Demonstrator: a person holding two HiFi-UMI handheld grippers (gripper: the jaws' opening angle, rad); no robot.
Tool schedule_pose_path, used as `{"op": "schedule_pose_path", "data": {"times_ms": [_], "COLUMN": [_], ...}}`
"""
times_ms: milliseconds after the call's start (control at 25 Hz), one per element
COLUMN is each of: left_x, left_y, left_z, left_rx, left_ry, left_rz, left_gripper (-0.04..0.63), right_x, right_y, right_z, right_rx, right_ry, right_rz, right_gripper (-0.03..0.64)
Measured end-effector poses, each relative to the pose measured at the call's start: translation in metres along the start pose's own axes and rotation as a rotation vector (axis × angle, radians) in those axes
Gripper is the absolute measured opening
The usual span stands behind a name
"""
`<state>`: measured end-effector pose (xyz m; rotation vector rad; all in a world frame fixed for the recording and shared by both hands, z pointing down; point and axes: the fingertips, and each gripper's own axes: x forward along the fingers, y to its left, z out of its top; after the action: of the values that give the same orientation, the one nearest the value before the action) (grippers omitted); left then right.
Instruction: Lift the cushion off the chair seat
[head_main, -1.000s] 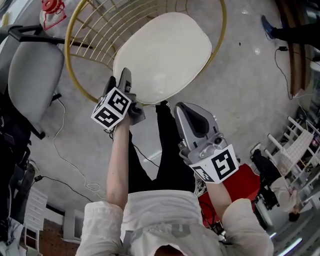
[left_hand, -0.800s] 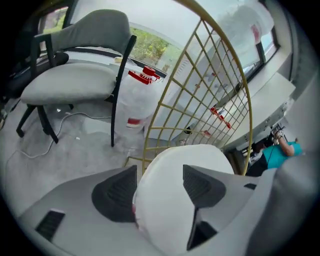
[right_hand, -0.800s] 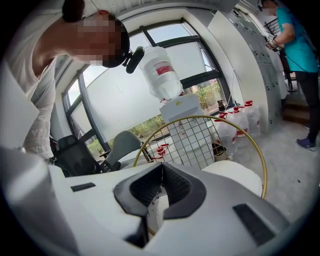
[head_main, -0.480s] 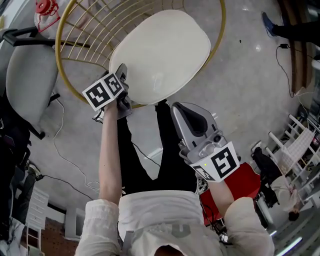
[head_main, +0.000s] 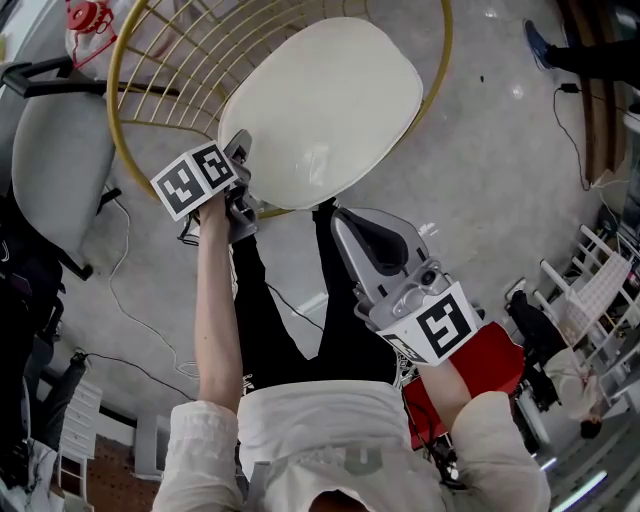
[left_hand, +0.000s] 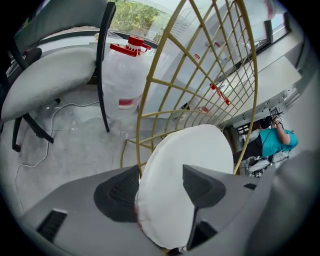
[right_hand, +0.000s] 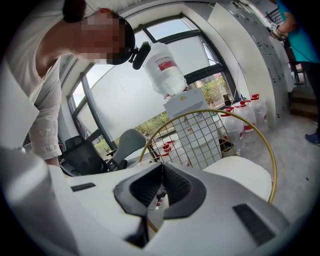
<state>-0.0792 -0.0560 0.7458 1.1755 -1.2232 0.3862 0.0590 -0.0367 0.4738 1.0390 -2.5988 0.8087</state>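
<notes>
Left gripper (head_main: 240, 150) has its jaws clamped on the front-left edge of the cream oval padded cushion (head_main: 320, 100), which lies on the round gold wire chair (head_main: 160, 60); right gripper (head_main: 345, 225), jaws pressed together on nothing, hangs clear of the seat's front edge.

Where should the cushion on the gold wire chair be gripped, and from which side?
Probably its thin near rim, coming from the person's side: the cushion lies flat, so only its edge fits between fingers, and the chair's wire back blocks the far side.
</notes>
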Motion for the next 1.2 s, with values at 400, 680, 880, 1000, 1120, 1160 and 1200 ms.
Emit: {"op": "schedule_pose_path", "data": {"times_ms": [400,680,880,1000,1120,1160,1200], "left_x": [-0.013,-0.018,0.001,0.0,-0.014,-0.02,-0.025], "left_y": [-0.026,-0.035,-0.01,-0.011,-0.031,-0.039,-0.045], "left_z": [-0.023,-0.018,-0.02,-0.019,-0.021,-0.023,-0.025], "left_rx": [0.036,0.062,0.049,0.068,0.164,0.2,0.227], "left_ry": [0.1,0.158,0.181,0.186,0.221,0.24,0.258], "left_rz": [-0.092,-0.206,-0.038,-0.047,-0.157,-0.201,-0.237], "left_gripper": [0.239,0.204,0.164,0.16,0.133,0.129,0.126], "right_x": [0.013,0.018,0.02,0.022,0.021,0.021,0.02], "right_y": [0.001,0.001,-0.003,-0.005,-0.008,-0.008,-0.009], "right_z": [0.007,0.0,-0.005,-0.004,-0.004,-0.004,-0.005], "right_rx": [0.007,0.015,0.013,0.018,0.026,0.028,0.03], "right_ry": [-0.007,0.006,0.008,0.008,0.009,0.008,0.007], "right_rz": [0.015,0.021,0.02,0.025,0.028,0.03,0.033], "right_gripper": [0.017,0.017,0.017,0.017,0.017,0.017,0.017]}}
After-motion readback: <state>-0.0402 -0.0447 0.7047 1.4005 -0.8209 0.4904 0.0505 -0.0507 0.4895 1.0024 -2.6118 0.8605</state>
